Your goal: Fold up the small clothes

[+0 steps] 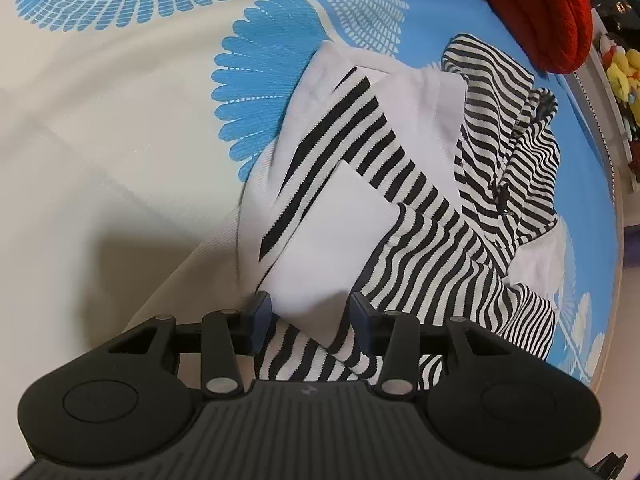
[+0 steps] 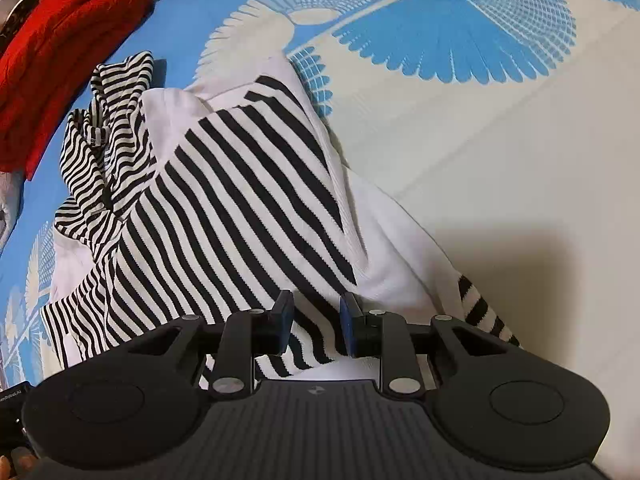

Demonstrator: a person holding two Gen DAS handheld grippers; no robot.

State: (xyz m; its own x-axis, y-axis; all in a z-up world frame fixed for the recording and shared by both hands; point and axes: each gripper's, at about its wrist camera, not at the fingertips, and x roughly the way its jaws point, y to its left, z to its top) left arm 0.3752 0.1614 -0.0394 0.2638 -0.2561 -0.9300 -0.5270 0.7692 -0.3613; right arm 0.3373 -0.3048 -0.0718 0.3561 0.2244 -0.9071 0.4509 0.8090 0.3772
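1. Two hand-held grippers are in view, one per wrist camera, each pointing steeply down at a pile of clothes.
2. The left hand-held gripper (image 1: 306, 322) has its two blue-padded fingers spread apart, with a white fold and striped cloth lying between them; I cannot tell whether the pads press on the cloth.
3. The right hand-held gripper (image 2: 316, 326) has its two fingers standing closer together, with striped cloth between them; whether the pads pinch it I cannot tell.
4. The pile seems to hold two striped garments. One is a white top with broad black stripes (image 1: 360, 152), lying toward the cream side of the sheet; in the right wrist view it fills the middle (image 2: 248, 200).
5. The other is a garment with thin black-and-white stripes (image 1: 512, 152), crumpled and partly under the first; in the right wrist view it is bunched at the left (image 2: 100, 128).
6. Both rest on one bed sheet (image 1: 120, 100), cream and blue with large fan-shaped prints; at least three fans show in the left wrist view.
7. One red knitted item (image 1: 552, 12) lies at the sheet's far edge, near the pile but apart from it; it also shows at upper left in the right wrist view (image 2: 60, 48).
8. Each hand-held gripper casts one dark shadow on the cream part of the sheet.
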